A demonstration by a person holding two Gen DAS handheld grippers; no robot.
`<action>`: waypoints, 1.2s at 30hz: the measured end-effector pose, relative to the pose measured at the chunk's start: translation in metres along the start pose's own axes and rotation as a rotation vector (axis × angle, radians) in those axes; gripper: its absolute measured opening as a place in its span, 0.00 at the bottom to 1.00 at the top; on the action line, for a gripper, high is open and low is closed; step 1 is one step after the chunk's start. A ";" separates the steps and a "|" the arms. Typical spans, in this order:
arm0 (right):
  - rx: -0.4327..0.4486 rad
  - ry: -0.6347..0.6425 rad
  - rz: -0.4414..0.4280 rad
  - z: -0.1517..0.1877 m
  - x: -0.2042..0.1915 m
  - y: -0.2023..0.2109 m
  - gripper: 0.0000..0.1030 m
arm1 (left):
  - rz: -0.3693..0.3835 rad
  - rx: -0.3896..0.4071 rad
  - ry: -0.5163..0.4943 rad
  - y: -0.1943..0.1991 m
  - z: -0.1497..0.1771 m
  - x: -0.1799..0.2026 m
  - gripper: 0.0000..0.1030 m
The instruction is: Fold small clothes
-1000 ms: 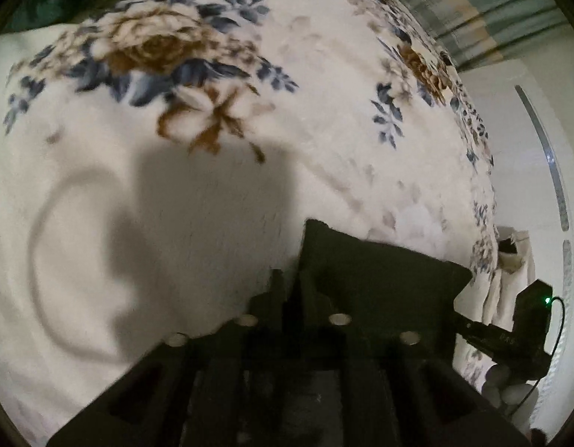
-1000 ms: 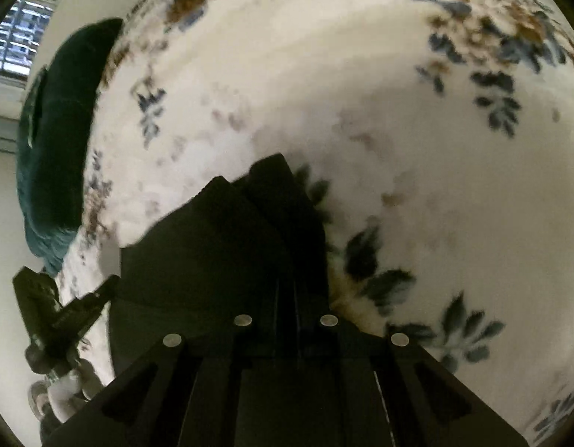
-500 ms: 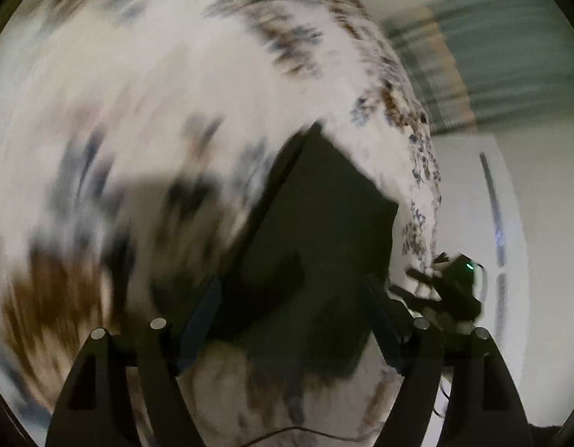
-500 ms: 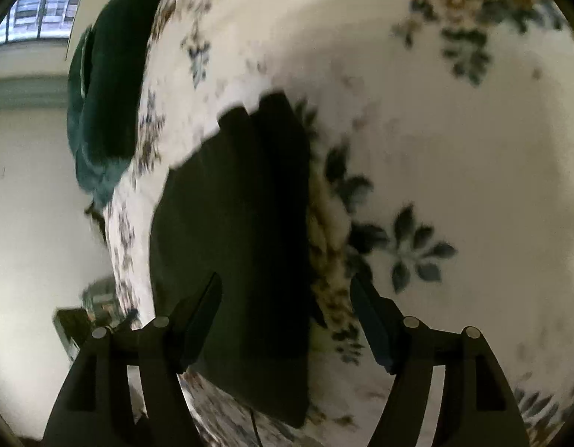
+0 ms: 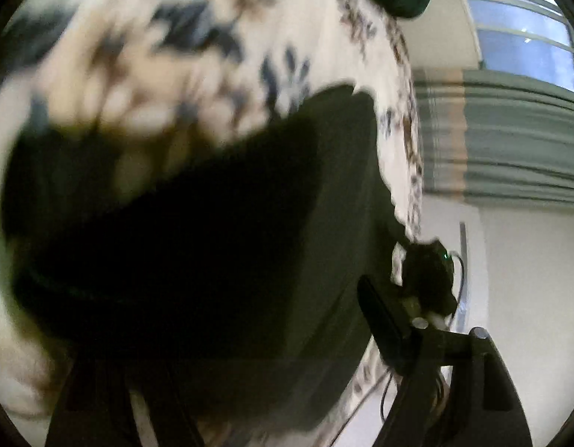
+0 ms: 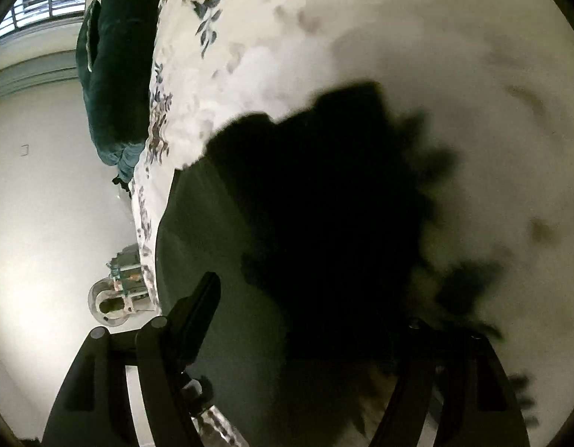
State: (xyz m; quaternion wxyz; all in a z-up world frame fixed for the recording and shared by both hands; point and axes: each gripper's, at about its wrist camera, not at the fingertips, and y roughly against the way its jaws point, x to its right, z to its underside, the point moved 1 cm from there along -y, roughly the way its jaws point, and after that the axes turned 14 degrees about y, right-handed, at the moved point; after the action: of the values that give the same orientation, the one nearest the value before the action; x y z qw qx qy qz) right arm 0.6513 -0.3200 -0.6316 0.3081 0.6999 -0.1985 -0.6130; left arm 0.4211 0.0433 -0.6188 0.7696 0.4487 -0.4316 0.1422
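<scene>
**A:** Why was the work laid out the way it was?

**B:** The floral blanket (image 6: 417, 37) covered a bed and served as the folding surface. The dark garment (image 5: 220, 246) lay flat on it, close to the bed's edge, I'd judge so both hands could reach it from the side.

**A:** And the grippers?

**B:** The right gripper (image 6: 309, 316) hung over the garment (image 6: 227, 260) with its jaws spread apart, cloth below them but nothing pinched. The left gripper (image 5: 227, 354) also stood over the cloth, its jaws closing; its left finger is lost in blur and darkness, so I can't tell whether anything was caught. Only its right finger (image 5: 383, 320) showed clearly, and it sat off the cloth's edge.

**A:** Anything else around?

**B:** A dark green cushion (image 6: 112, 74) at the far end of the bed, well apart from the garment. A window (image 5: 521, 33) with a striped curtain (image 5: 503, 141) below it. Small objects on the floor beside the bed were too unclear to name.

**A:** Anything in the way?

**B:** Nothing on the blanket near the garment. The bed's edge was the risk: cloth could slip over it.
</scene>
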 end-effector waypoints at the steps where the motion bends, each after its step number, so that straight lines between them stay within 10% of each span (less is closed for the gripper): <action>1: 0.003 0.006 0.020 -0.001 -0.003 -0.002 0.50 | 0.015 -0.002 0.008 0.001 -0.006 0.005 0.29; 2: 0.015 0.002 0.044 0.002 -0.004 -0.003 0.23 | 0.020 -0.004 0.009 0.004 -0.009 0.009 0.28; 8: 0.174 -0.054 0.052 0.049 -0.031 0.029 0.19 | 0.027 -0.121 -0.112 0.027 -0.029 0.044 0.24; 15: 0.288 -0.217 0.049 0.203 -0.089 0.047 0.19 | -0.055 -0.364 -0.254 0.054 -0.072 0.062 0.25; 20: 0.244 -0.390 0.084 0.317 -0.102 -0.003 0.23 | -0.270 -0.474 -0.278 0.029 -0.077 0.016 0.60; 27: 0.182 -0.432 0.143 0.348 -0.075 0.012 0.53 | -0.247 -0.261 -0.268 0.077 -0.059 0.014 0.63; 32: 0.142 -0.337 0.256 0.336 -0.084 0.063 0.65 | -0.550 0.037 -0.474 0.129 -0.004 0.027 0.63; 36: 0.128 -0.256 0.329 0.310 -0.087 0.089 0.69 | -0.738 0.084 -0.542 0.128 0.028 0.001 0.63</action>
State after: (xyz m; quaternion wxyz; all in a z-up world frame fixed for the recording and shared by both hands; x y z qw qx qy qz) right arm 0.3417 -0.3865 -0.5261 0.3312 0.5926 -0.3863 -0.6244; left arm 0.3291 0.0911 -0.5387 0.6093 0.6240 -0.4224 -0.2467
